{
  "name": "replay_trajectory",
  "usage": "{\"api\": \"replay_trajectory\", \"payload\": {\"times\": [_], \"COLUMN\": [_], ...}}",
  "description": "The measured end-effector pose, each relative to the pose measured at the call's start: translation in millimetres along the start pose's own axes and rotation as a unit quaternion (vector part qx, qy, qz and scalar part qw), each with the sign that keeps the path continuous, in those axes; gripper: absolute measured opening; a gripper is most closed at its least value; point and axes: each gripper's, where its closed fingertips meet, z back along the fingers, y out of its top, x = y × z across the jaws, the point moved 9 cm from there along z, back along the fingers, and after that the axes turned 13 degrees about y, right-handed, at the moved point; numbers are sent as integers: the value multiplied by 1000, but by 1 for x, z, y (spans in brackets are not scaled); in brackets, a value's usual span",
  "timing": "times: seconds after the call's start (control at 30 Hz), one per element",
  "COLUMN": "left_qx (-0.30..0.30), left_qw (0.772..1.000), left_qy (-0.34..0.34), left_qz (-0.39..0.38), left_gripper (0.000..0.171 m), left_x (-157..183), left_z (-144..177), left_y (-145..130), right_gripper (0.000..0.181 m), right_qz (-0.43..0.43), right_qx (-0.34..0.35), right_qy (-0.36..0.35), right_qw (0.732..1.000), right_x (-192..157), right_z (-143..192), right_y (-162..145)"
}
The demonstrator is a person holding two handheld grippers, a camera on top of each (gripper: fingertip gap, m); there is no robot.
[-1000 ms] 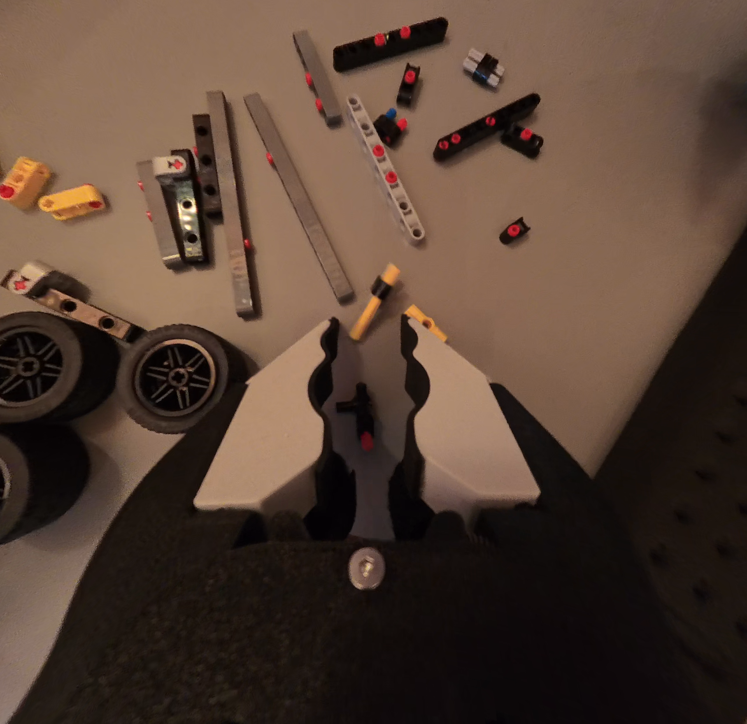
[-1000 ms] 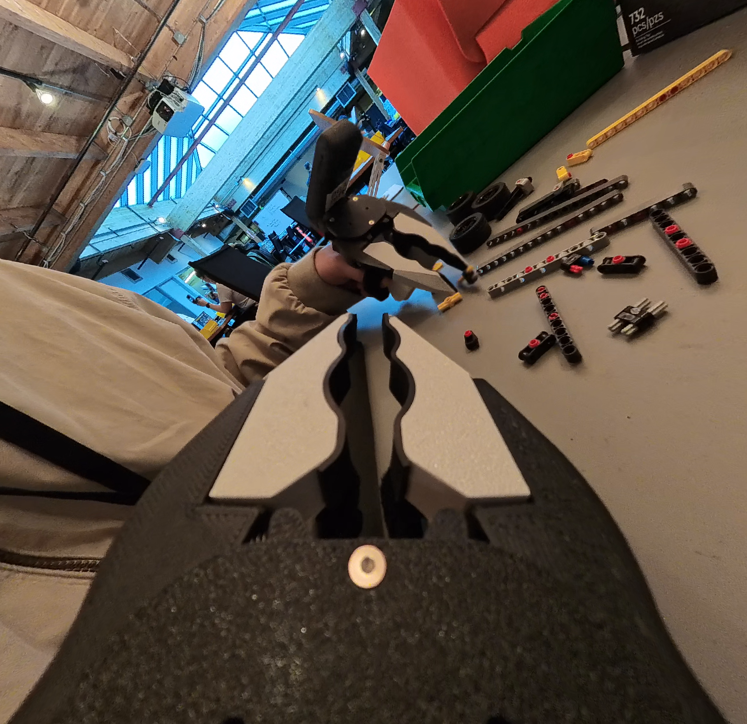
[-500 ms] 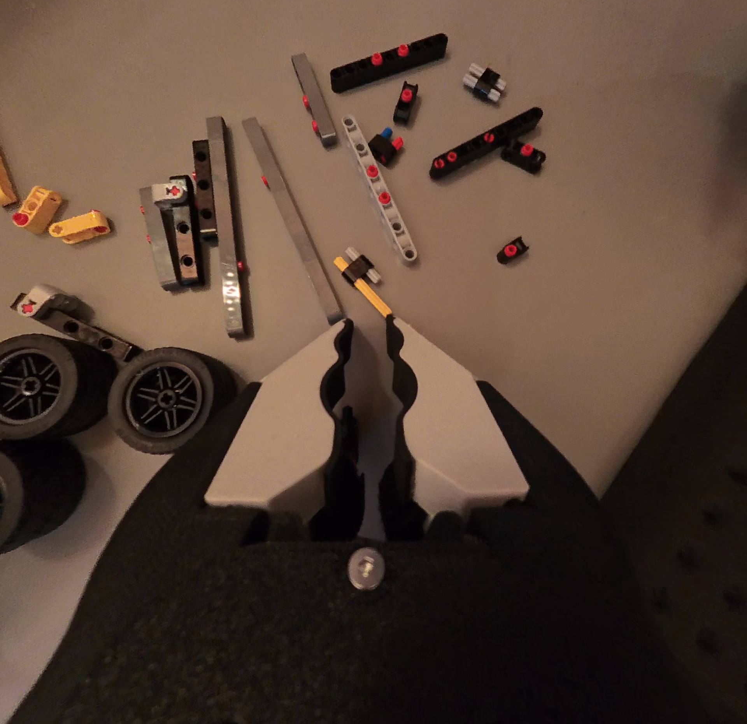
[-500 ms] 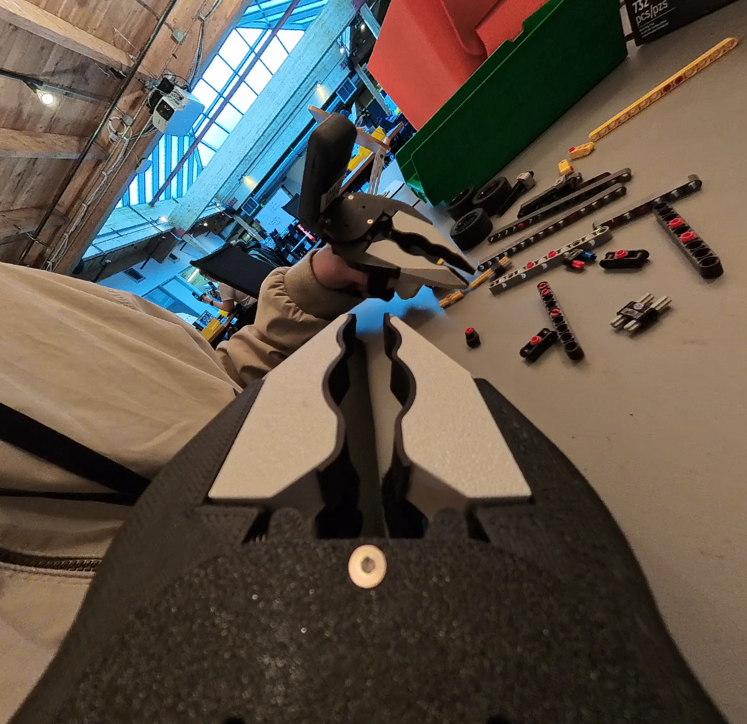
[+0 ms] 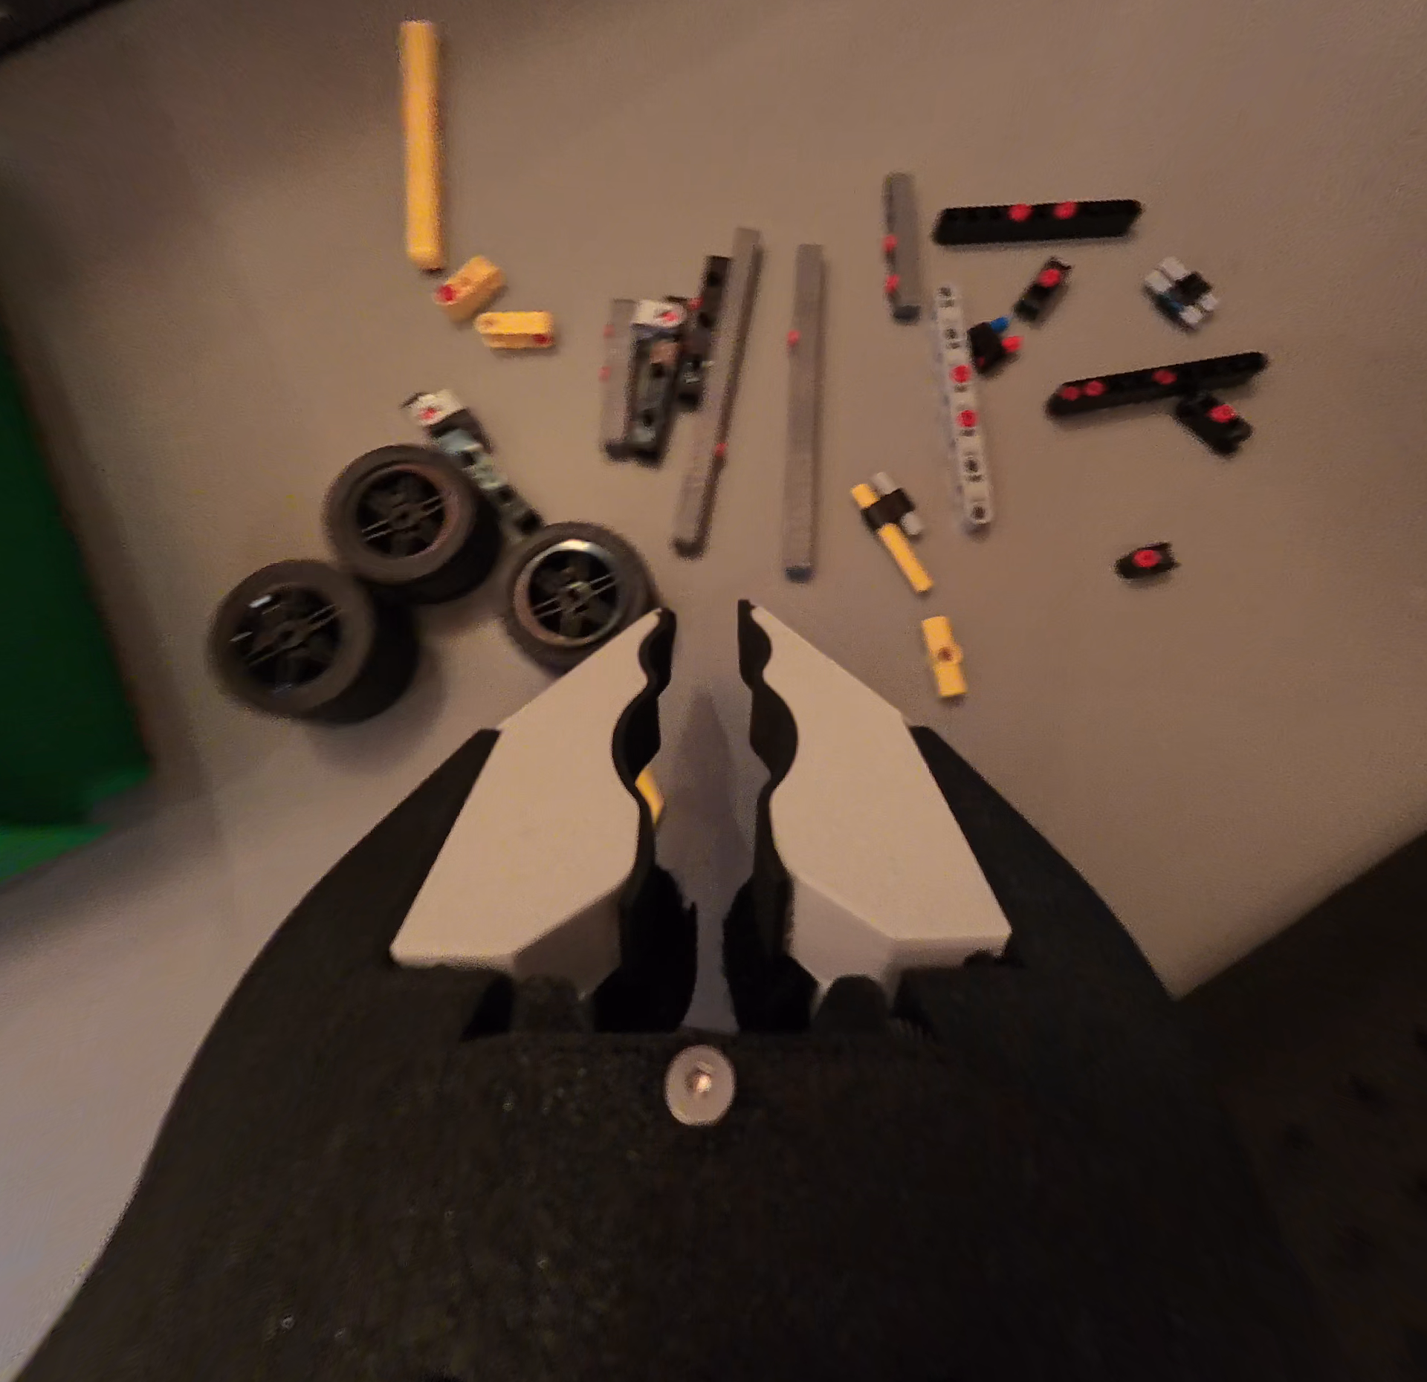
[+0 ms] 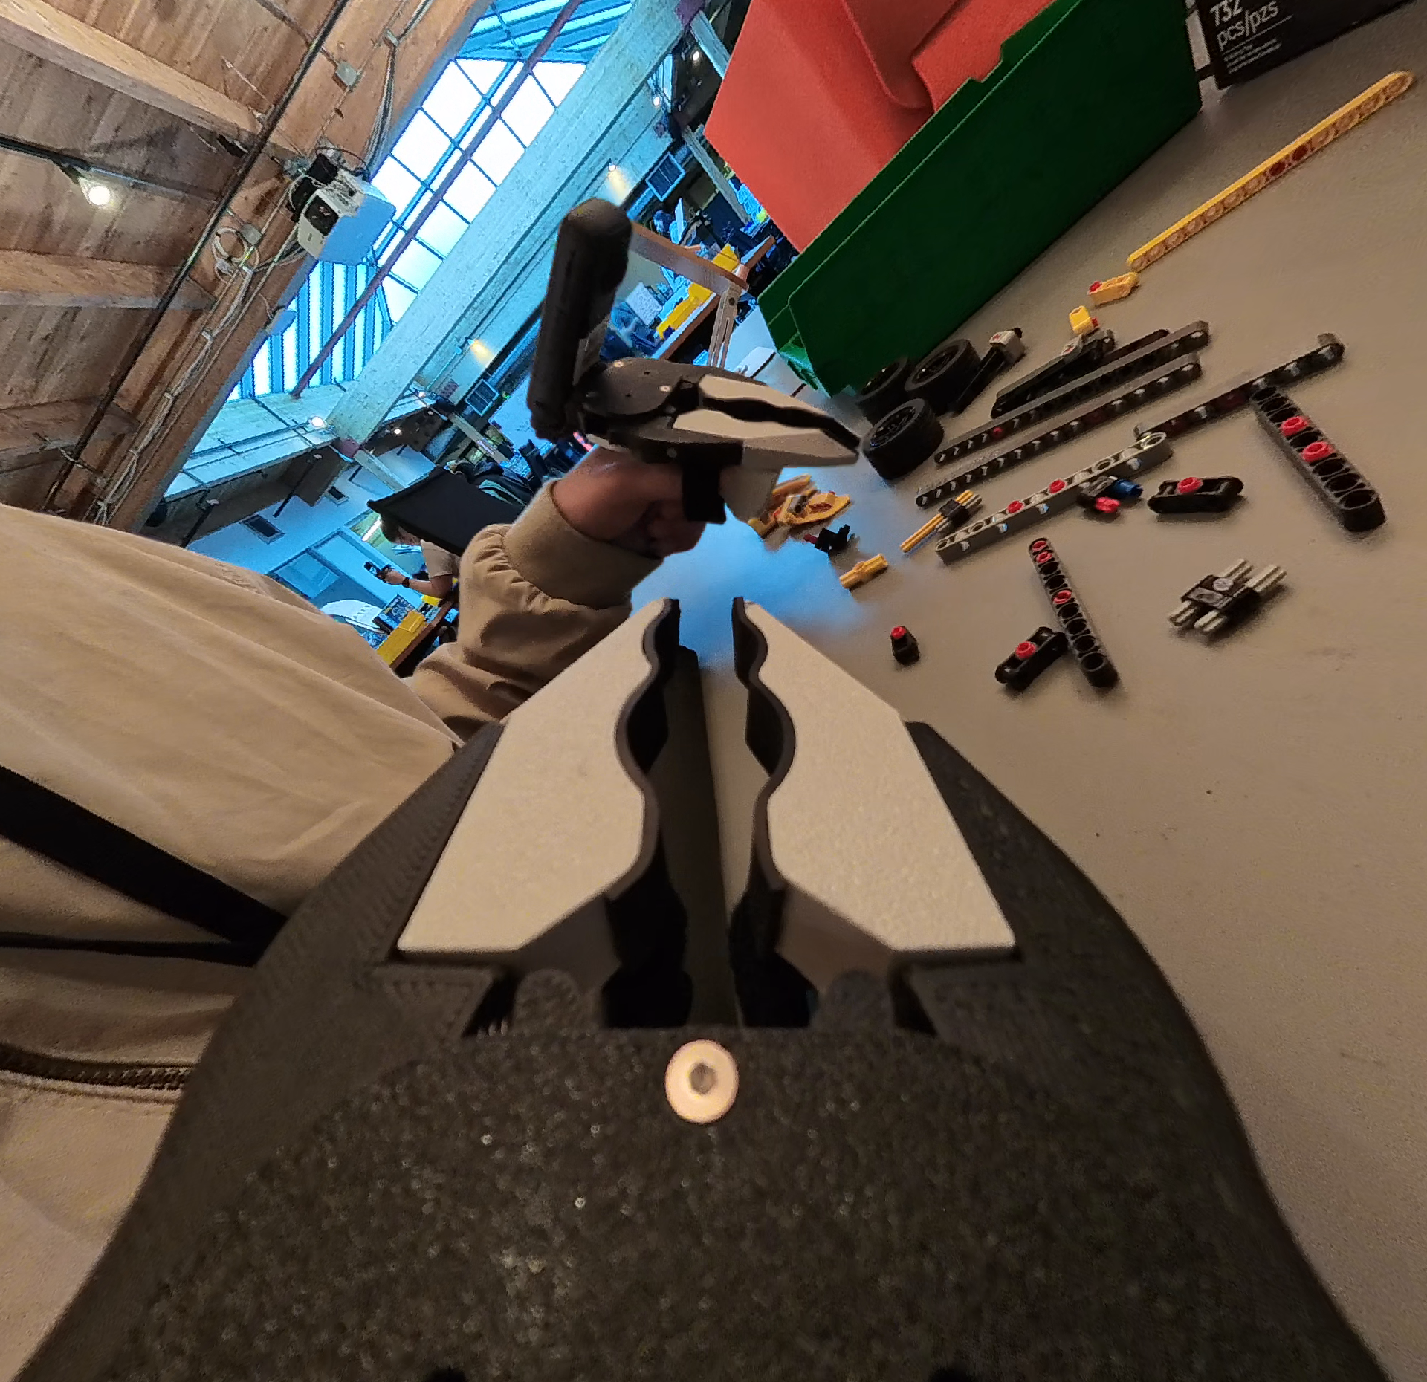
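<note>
We log the left gripper [image 5: 703, 627] hovering over the grey table [image 5: 1081, 766], jaws slightly parted, empty. Nearest piece — the yellow axle [image 5: 892, 538] — lies just ahead to its right, long axis diagonal. The right gripper [image 6: 704, 623] sits well back, also parted, empty.

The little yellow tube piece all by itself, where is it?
In the left wrist view, the small yellow tube piece lies on the grey table, just right of the left gripper tips, below the yellow axle with the black connector.
</note>
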Motion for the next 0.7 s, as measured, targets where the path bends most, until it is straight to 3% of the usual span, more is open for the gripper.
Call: {"api": "replay_trajectory", "payload": {"times": [0.1,0.2,0.4,0.53,0.6,0.63,0.7], "left_qx": [0,-5,10,-36,-38,-29,-7], "left_qw": [999,1000,994,992,991,993,994], "left_qy": [38,15,-110,-87,-87,-88,-107], "left_qz": [12,25,-6,-86,-92,-79,-27], "left_gripper": [25,31,32,32,23,7,7], "left_x": [-17,-16,35,62,67,67,66], "left_z": [4,3,11,0,-4,-4,-2], "left_y": [-6,-8,-1,-12,-15,-14,-7], "right_gripper": [13,13,13,13,13,14,16], "right_qz": [0,-2,-4,-3,-1,2,28], "right_qx": [-1,-4,-1,-2,-1,-2,-12], "right_qy": [0,0,-2,-1,-2,-3,-21], "right_qw": [1000,1000,1000,1000,1000,1000,999], "right_x": [0,0,1,0,0,-1,-3], "right_z": [0,-1,-1,-1,0,-1,-2], "right_y": [0,-1,0,0,0,0,0]}}
